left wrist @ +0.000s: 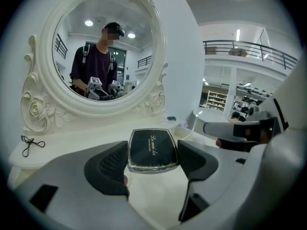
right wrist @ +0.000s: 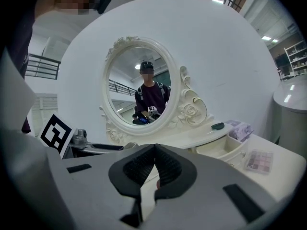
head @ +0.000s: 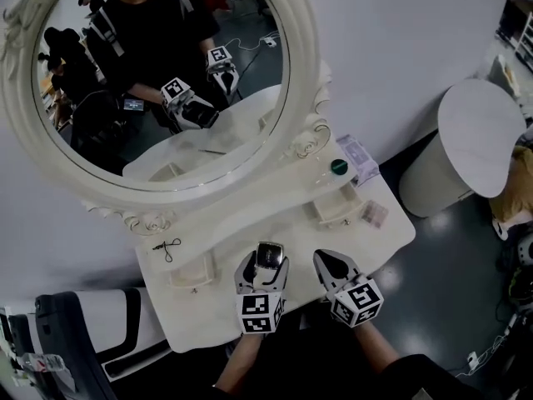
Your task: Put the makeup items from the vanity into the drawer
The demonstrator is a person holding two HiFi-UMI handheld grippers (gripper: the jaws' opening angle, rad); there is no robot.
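A black powder compact (head: pixel 269 255) with a silver rim sits between the jaws of my left gripper (head: pixel 263 265), above the front middle of the white vanity (head: pixel 391 236). In the left gripper view the compact (left wrist: pixel 152 149) is clamped by both pads. My right gripper (head: pixel 330 263) hovers just to its right, jaws together and empty (right wrist: pixel 154 166). An eyeshadow palette (head: pixel 374 215) lies at the right end of the top; it also shows in the right gripper view (right wrist: pixel 259 159). A small open drawer (head: pixel 337 210) stands beside it. An eyelash curler (head: pixel 166 247) lies at the left.
A big oval mirror (head: pixel 162 82) rises behind the vanity top. On the upper shelf sit a dark green jar (head: pixel 339 167) and a lilac box (head: pixel 358 158). A round white table (head: pixel 475 140) stands to the right. A second small drawer (head: pixel 193 272) is at the left.
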